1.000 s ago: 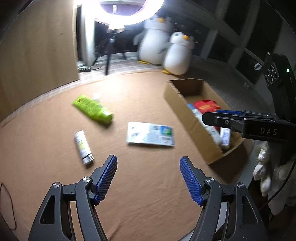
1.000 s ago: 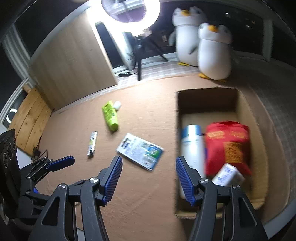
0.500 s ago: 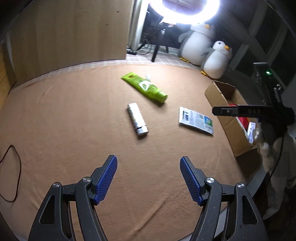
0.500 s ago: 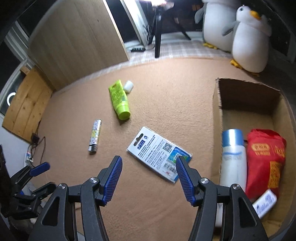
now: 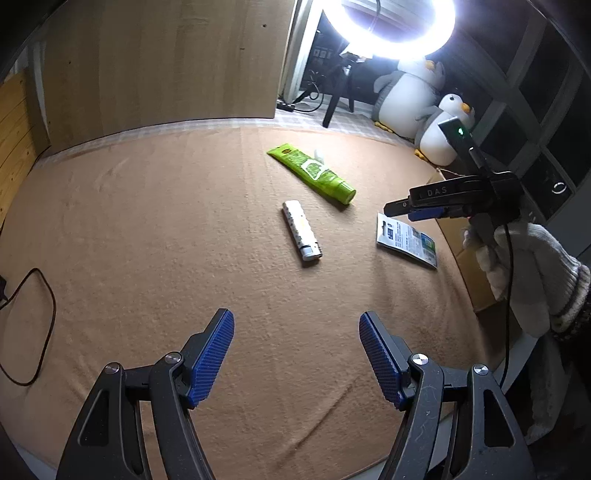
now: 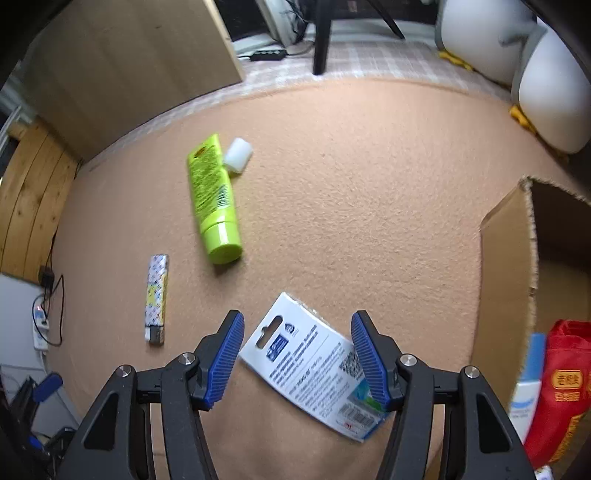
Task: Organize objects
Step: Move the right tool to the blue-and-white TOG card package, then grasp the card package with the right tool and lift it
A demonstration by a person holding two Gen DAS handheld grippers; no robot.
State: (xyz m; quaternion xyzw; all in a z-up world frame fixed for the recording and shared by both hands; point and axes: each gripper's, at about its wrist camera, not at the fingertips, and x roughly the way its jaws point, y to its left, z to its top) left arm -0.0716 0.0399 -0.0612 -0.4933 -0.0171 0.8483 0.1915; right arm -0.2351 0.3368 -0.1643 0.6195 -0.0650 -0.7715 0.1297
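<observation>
On the tan carpet lie a green tube (image 5: 314,173) (image 6: 214,199) with a white cap (image 6: 238,155) beside it, a patterned lighter-shaped stick (image 5: 301,234) (image 6: 157,295), and a white-and-blue carded packet (image 5: 406,240) (image 6: 314,369). My right gripper (image 6: 298,321) hovers open just above the packet, one finger on each side of it, pads apart from it. In the left wrist view the right gripper (image 5: 399,210) hangs over the packet, held by a gloved hand (image 5: 532,266). My left gripper (image 5: 295,325) stands open and empty over bare carpet, short of the stick.
A cardboard box (image 6: 506,258) at the right holds a red pouch (image 6: 565,387) and a white-and-blue bottle (image 6: 528,387). Two penguin plushes (image 5: 410,99), a ring light (image 5: 399,29) on a tripod and a wooden panel (image 5: 166,62) stand behind. A cable (image 5: 44,321) loops at the left.
The right gripper came down and left, from the box's edge to just above the packet. The left gripper swung left, away from the box, so the stick and tube now lie ahead.
</observation>
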